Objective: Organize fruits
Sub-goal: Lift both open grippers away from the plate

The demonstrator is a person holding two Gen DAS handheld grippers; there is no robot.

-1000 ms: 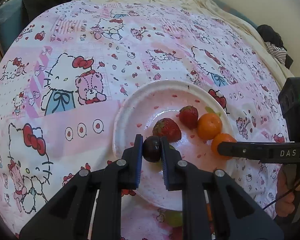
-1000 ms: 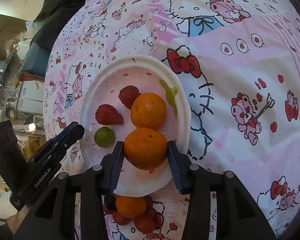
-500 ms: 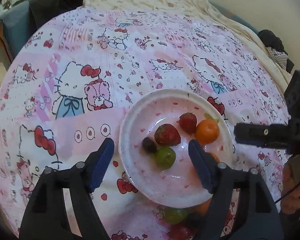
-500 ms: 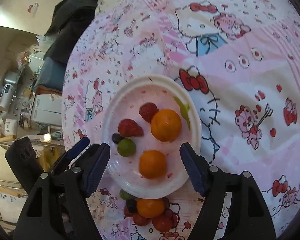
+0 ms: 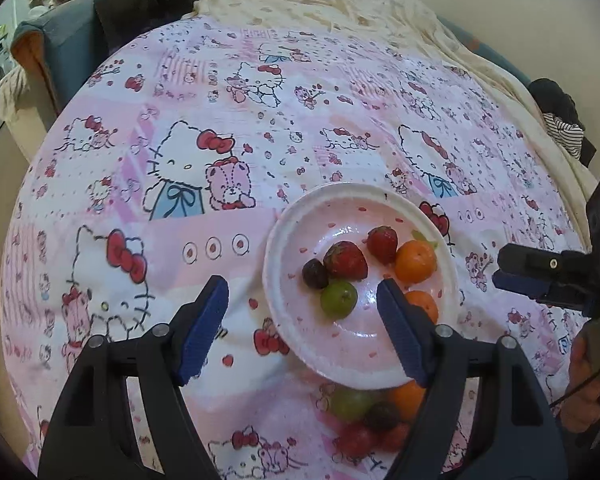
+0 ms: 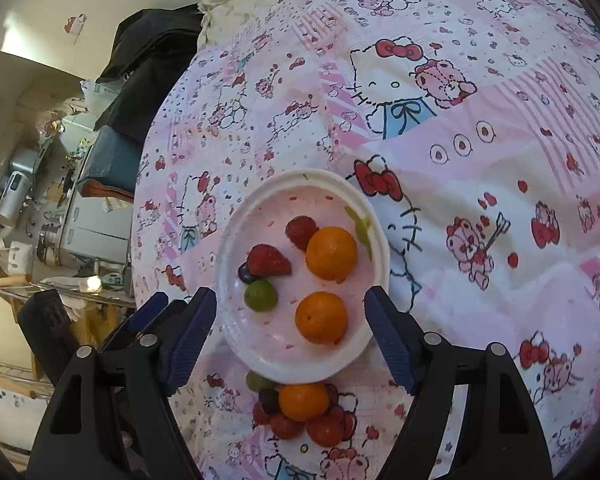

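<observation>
Both grippers are hovering over the bed with jaws spread wide and holding nothing. The left gripper (image 5: 302, 308) is framing the plate's (image 5: 278, 256) near-left part, where a dark grape (image 5: 315, 274), a green grape (image 5: 339, 298) and two strawberries are lying; two oranges are sitting toward its right rim. The right gripper (image 6: 290, 320) is straddling the same plate. The loose fruit pile (image 6: 300, 412) is resting on the bedsheet (image 6: 480, 160) just off the plate's near edge, below and behind both sets of jaws, so whichever gripper goes for it likely has to draw back and dip toward it; neither looks clearly nearer.
</observation>
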